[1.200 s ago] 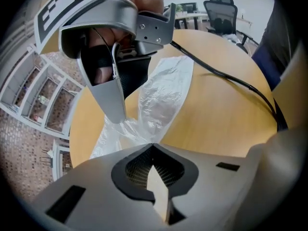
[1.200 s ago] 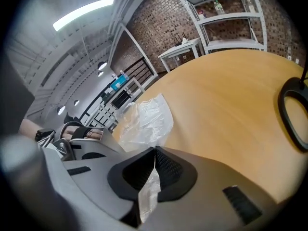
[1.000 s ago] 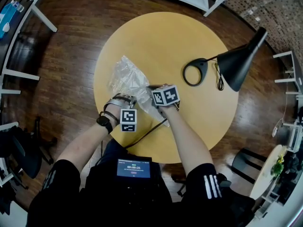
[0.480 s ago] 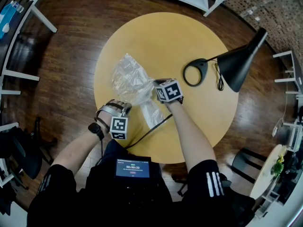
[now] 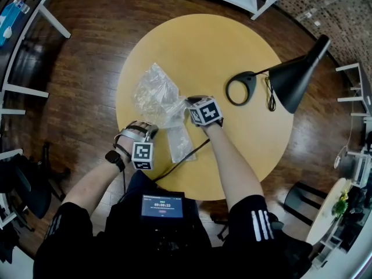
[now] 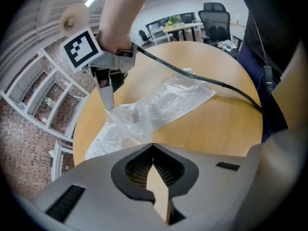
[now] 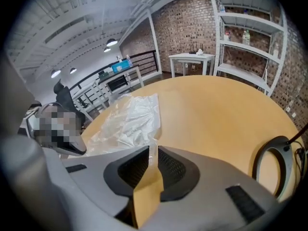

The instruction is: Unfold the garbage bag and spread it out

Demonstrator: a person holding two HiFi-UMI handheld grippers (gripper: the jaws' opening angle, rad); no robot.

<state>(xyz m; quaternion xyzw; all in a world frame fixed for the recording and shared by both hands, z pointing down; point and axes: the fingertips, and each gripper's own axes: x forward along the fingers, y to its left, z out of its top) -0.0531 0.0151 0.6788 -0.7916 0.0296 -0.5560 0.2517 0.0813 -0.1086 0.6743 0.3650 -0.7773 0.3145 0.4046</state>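
Observation:
The clear garbage bag [image 5: 156,95] lies crumpled on the round wooden table [image 5: 238,156], with a narrow tail [image 5: 179,144] running toward me. My left gripper [image 6: 153,146] is shut at the table's near left. The bag's near edge [image 6: 139,124] meets its closed tips and looks pinched there. Its marker cube [image 5: 142,154] hides the jaws in the head view. My right gripper [image 7: 153,150] stands at the bag's right side. Its jaws have just been opening and are slightly apart, with a sliver of the bag's edge [image 7: 137,117] between them. Its fingers [image 6: 107,96] touch the bag's far end.
A black desk lamp [image 5: 293,74] with a ring base [image 5: 239,89] stands on the table's right half. A black cable [image 5: 187,157] trails from my right gripper over the near edge. White shelving [image 7: 250,37] and chairs stand around the table.
My left gripper has drawn back and left toward the table's near edge. The bag has spread wider and its tail has swung left. The right gripper has stayed by the bag and rolled slightly.

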